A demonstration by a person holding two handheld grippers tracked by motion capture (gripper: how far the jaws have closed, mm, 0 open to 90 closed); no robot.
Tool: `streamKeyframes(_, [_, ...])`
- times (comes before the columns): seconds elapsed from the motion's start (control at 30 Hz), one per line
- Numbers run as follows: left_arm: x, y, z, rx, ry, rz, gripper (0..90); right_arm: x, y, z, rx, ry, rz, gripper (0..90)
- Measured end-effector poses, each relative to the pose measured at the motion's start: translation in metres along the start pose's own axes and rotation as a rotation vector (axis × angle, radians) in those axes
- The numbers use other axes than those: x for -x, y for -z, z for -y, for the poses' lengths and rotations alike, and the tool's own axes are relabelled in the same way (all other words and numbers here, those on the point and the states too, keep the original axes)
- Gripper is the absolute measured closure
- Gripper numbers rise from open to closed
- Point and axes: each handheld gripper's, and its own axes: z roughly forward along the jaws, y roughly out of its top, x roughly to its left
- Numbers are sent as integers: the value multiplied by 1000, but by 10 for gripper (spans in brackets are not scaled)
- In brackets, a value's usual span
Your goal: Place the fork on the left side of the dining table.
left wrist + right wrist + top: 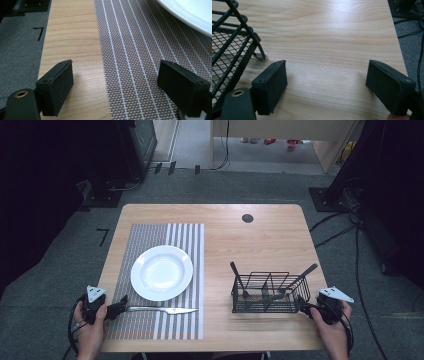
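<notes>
1. Left gripper [121, 306]: we find its jaws spread wide with nothing between them, hovering over the left border of the striped placemat [150, 240] where it meets the bare table [260, 235]. In the high view the knife's handle end lies just beside the jaw tips; whether they touch it we cannot tell.
2. Right gripper [302, 304]: its jaws are likewise spread and empty, held low over the wood just beside the right end of the black wire cutlery caddy [260, 306].
3. Knife [162, 309]: it lies flat on the placemat, just below the white plate [161, 272], blade tip pointing toward the caddy.
4. The caddy holds dark-handled utensils [298, 279] leaning out over its rim.
5. Step in hand, as we judge it: setting cutlery beside the plate. To do it well, we should approach a utensil handle squarely, close on its upper part clear of the wire, and lift straight up so that the caddy does not tip.
</notes>
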Motion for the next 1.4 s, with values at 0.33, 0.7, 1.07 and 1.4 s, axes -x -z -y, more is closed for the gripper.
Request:
streamKeyframes(0.33, [-3,14,-4,61,35,16,111,0,0,0,-1,0,0,169])
streamKeyframes(0.7, [38,41,-31,156,20,153,111,0,0,0,-1,-1,1,166])
streamKeyframes(1.07, [101,40,-68,189,-33,320,111,0,0,0,-1,0,2,160])
streamKeyframes(1.4, [154,35,-98,214,-98,432,111,1,0,0,-5,0,1,140])
